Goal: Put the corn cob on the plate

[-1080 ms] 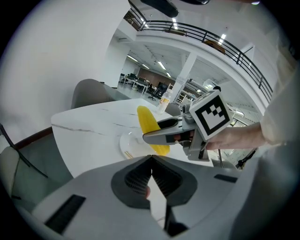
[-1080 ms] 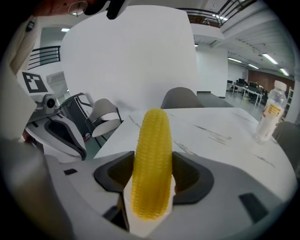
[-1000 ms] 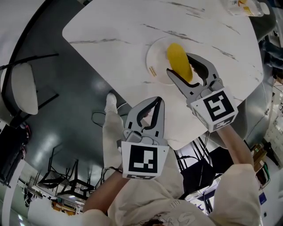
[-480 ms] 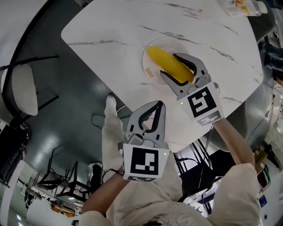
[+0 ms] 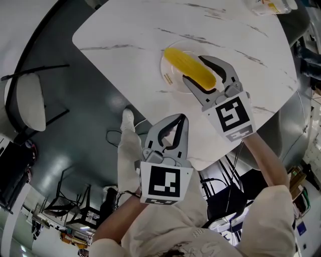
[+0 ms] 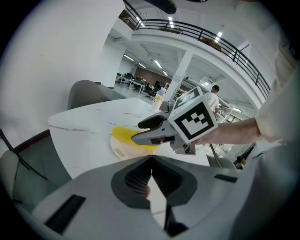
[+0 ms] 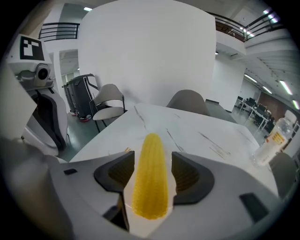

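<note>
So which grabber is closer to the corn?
Right. The right gripper has its jaws either side of the corn cob on the plate; the left gripper hangs back beyond the table's edge.

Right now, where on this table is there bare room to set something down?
The white table is bare left of the plate toward its corner, and across the far stretch between the plate and the bottle. It is crowded at the plate: the corn cob lies on it with the right gripper jaws open either side.

Probably an open-plan office. Rows of desks (image 6: 140, 84) stand beyond the marble table (image 6: 86, 124); a railed mezzanine (image 6: 211, 38) runs overhead.
</note>
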`<state>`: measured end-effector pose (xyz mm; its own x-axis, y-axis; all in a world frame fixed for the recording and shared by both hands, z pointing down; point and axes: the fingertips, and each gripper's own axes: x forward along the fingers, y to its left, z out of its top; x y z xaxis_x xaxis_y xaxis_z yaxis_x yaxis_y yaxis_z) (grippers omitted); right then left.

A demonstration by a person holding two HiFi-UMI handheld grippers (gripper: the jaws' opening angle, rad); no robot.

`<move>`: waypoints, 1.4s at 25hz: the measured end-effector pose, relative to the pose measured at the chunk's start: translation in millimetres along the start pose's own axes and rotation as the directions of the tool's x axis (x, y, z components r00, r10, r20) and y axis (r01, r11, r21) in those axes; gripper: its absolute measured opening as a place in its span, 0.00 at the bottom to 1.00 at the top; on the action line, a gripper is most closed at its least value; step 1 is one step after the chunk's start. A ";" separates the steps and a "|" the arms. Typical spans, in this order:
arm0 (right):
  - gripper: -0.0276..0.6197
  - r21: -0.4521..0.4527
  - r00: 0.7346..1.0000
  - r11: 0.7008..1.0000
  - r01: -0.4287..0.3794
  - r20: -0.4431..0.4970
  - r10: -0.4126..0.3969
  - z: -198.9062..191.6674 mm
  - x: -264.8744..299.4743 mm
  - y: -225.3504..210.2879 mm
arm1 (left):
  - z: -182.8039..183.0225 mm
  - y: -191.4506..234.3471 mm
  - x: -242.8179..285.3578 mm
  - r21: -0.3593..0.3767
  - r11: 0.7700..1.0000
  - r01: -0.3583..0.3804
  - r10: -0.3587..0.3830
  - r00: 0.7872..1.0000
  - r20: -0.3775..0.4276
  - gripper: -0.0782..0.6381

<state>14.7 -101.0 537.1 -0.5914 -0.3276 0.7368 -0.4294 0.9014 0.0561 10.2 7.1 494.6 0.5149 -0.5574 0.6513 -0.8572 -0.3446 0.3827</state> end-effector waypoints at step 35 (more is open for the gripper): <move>0.05 0.406 0.938 0.894 0.190 0.195 -0.288 97.3 -210.8 64.7 | 86.0 -27.8 -144.0 0.161 0.987 0.023 -0.028 0.999 0.033 0.12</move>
<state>45.2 -1.2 319.9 -0.5637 -0.6220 0.5434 -0.7734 0.6285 -0.0829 -39.2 32.0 333.8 0.5390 -0.5723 0.6180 -0.8323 -0.4743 0.2868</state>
